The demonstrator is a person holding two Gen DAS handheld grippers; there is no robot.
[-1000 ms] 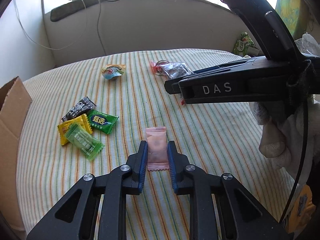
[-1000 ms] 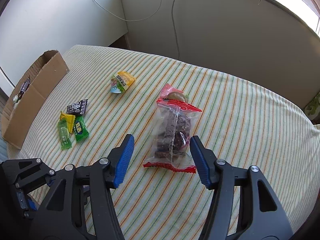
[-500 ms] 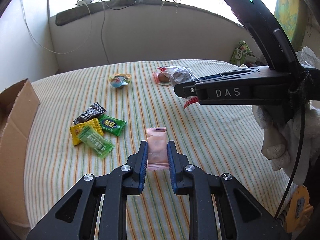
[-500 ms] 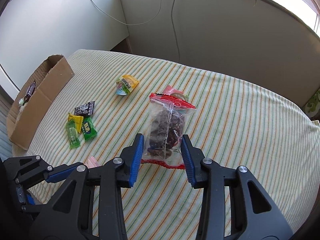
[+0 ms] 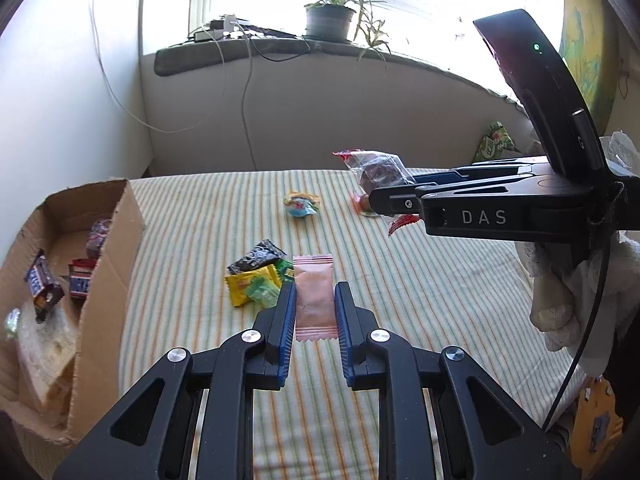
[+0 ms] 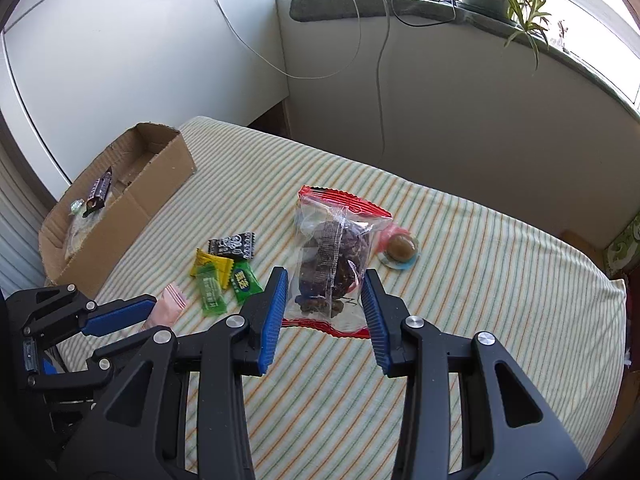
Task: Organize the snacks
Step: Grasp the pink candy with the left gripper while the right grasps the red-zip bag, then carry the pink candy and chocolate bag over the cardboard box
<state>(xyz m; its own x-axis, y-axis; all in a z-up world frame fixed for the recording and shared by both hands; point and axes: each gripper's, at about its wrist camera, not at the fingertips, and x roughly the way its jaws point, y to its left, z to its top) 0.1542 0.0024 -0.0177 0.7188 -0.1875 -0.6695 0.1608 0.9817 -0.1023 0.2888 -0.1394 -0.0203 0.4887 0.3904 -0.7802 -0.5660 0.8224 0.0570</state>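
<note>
My left gripper (image 5: 314,304) is shut on a pink sachet (image 5: 314,295) and holds it above the striped cloth. My right gripper (image 6: 325,289) is shut on a clear bag of dark snacks with red edges (image 6: 334,256), lifted off the table; the same bag (image 5: 376,168) shows at the right gripper's tip in the left wrist view. A cardboard box (image 5: 104,264) with chocolate bars inside stands at the left. Loose on the cloth lie a black packet (image 6: 233,245), a yellow packet (image 6: 212,266) and green packets (image 6: 245,286). The pink sachet (image 6: 168,305) also appears in the left gripper (image 6: 152,306) at lower left.
A small blue-and-yellow packet (image 5: 301,205) lies mid-table. A round brown sweet in clear wrap (image 6: 401,249) sits behind the held bag. A gloved hand (image 5: 568,300) holds the right gripper. A windowsill with a potted plant (image 5: 330,20) and cables runs along the back wall.
Both grippers rose. The right one closed on the clear snack bag and lifted it off the cloth. The left one carried the pink sachet up; the box came into view.
</note>
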